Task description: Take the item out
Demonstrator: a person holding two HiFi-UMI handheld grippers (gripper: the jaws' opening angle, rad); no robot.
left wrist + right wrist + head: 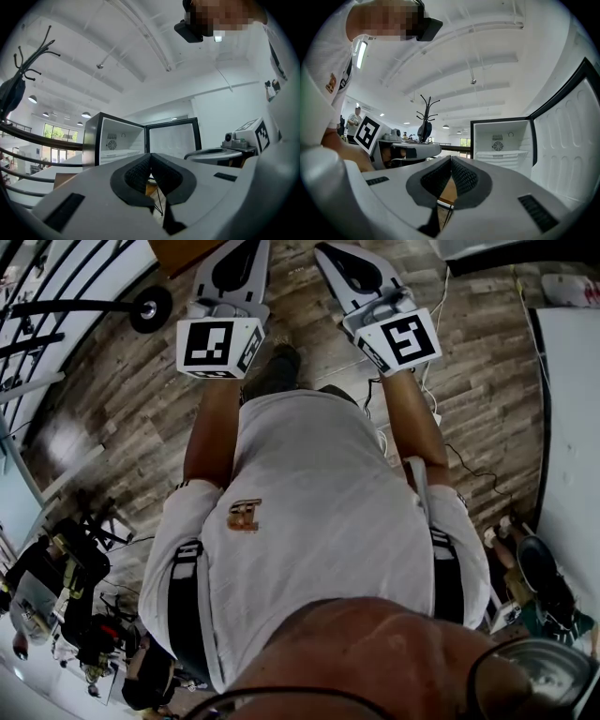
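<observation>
A small black fridge point(123, 140) stands ahead with its door point(172, 139) swung wide open; its white inside shows a shelf and a fan grille, and I see no item in it. The same fridge point(501, 143) and its door point(569, 136) fill the right of the right gripper view. My left gripper point(150, 154) is shut with nothing between its pads. My right gripper point(451, 158) is also shut and empty. In the head view both are held side by side in front of the person's body, left gripper point(246, 246) and right gripper point(328, 247), pointing level.
A wooden floor point(141, 399) runs under the person, with cables point(469, 470) at the right. A white table edge point(572, 427) is at the far right, a wheeled stand point(150, 307) and railing at the left. A coat rack point(425, 123) stands behind. A brown box point(65, 178) sits low ahead.
</observation>
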